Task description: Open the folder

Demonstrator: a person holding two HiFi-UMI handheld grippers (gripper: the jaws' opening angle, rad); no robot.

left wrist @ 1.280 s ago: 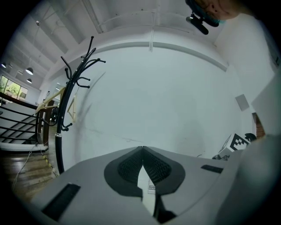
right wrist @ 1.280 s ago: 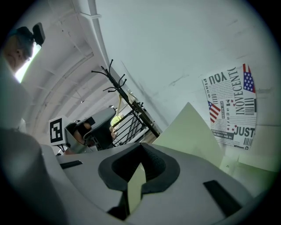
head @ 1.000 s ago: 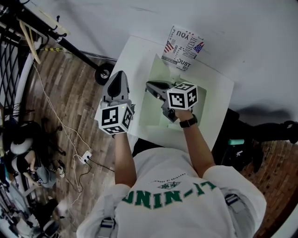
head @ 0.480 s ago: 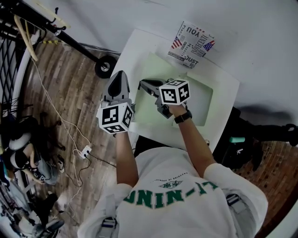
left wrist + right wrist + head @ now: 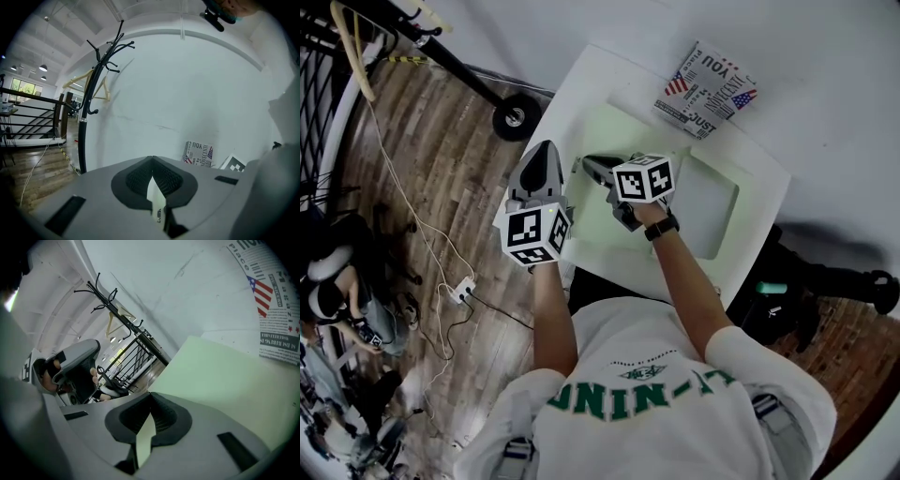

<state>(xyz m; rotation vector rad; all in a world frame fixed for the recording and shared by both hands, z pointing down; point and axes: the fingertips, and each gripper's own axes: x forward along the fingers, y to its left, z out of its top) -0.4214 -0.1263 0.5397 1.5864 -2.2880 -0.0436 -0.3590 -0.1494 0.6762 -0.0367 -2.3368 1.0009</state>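
Observation:
A pale green folder [image 5: 619, 131] lies flat and closed on the white table [image 5: 759, 169]. My right gripper [image 5: 589, 164] hovers over the folder's left part, shut with nothing between its pads, and points toward the folder's left edge. In the right gripper view its tips [image 5: 151, 394] meet above the green cover [image 5: 225, 376]. My left gripper [image 5: 542, 150] sits at the table's left edge, beside the folder, also shut and empty; in the left gripper view its tips [image 5: 152, 159] touch and face the wall.
A printed box [image 5: 712, 89] leans against the white wall at the table's far side. A black coat stand [image 5: 93, 93] with a wheeled base [image 5: 516, 117] stands left of the table. Cables [image 5: 459, 291] run over the wooden floor, and a person [image 5: 337, 291] is at far left.
Both grippers have sunk toward the table. The right one has shifted left across the folder toward its left edge; the left one has stayed by the table's left edge.

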